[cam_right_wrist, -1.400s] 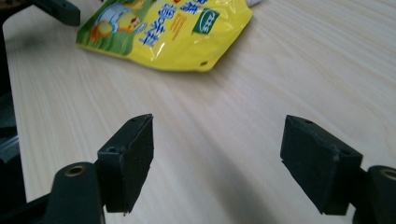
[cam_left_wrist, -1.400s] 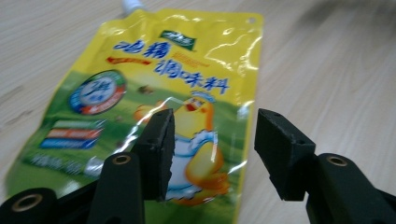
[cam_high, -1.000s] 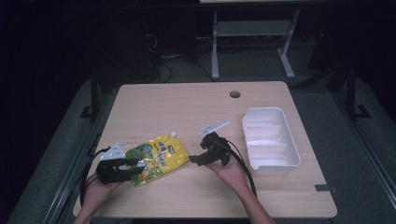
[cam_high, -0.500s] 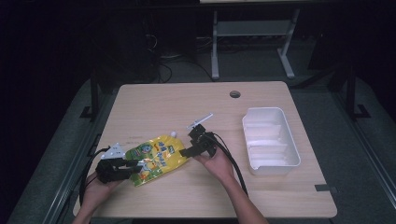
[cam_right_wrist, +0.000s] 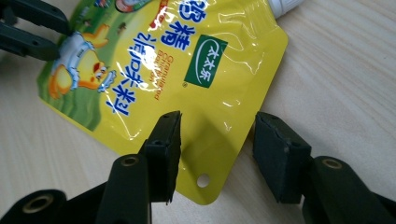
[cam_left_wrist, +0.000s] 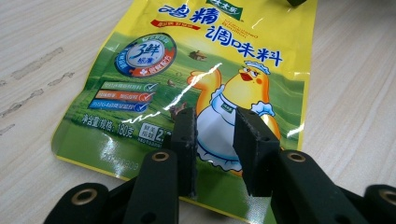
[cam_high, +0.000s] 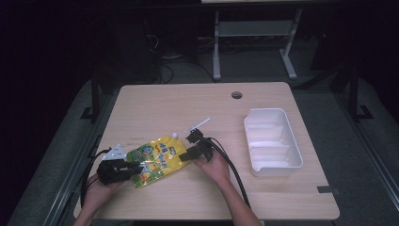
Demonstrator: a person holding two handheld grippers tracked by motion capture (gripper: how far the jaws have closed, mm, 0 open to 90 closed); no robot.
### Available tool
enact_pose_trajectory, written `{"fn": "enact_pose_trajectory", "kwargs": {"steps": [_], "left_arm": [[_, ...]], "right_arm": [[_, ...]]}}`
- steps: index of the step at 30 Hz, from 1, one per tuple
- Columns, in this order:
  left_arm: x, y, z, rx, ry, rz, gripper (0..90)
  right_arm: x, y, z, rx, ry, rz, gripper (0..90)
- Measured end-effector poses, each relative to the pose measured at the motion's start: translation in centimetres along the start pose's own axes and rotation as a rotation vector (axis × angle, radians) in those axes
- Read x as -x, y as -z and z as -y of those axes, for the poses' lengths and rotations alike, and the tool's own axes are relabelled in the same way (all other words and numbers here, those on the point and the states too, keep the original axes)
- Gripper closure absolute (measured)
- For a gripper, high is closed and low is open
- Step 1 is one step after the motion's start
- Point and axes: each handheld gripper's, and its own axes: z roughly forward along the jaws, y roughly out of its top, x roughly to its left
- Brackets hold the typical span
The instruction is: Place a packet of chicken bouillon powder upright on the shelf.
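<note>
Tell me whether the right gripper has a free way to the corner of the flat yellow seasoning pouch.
Probably yes: the right gripper stands open astride the yellow pouch corner, with nothing between.

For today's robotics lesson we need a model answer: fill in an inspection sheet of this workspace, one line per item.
Surface: light wooden table, with a round hole near the far edge.
Job's things: yellow seasoning pouch lying flat, white cap at its far corner.
Clutter: white empty bin at the right; dark tape strip near the front right corner.
Grippers: left gripper open over the pouch's bottom edge; right gripper open, straddling the corner with a punched hole.
Cables: black cable trailing from the right gripper toward the person.
Surroundings: dark room, grey stand beyond the table.
</note>
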Motion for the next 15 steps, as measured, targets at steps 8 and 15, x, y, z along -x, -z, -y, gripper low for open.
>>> {"fn": "enact_pose_trajectory", "kwargs": {"steps": [8, 15], "left_arm": [[-0.09, -0.01, 0.08, 0.002, 0.000, 0.001, 70.7], [-0.14, -0.07, 0.13, 0.001, 0.010, -0.002, 72.0]], "right_arm": [[0.73, 0.28, 0.43, 0.004, -0.052, -0.044, 59.7], [0.65, 0.54, 0.42, 0.018, -0.057, -0.076, 65.2]]}}
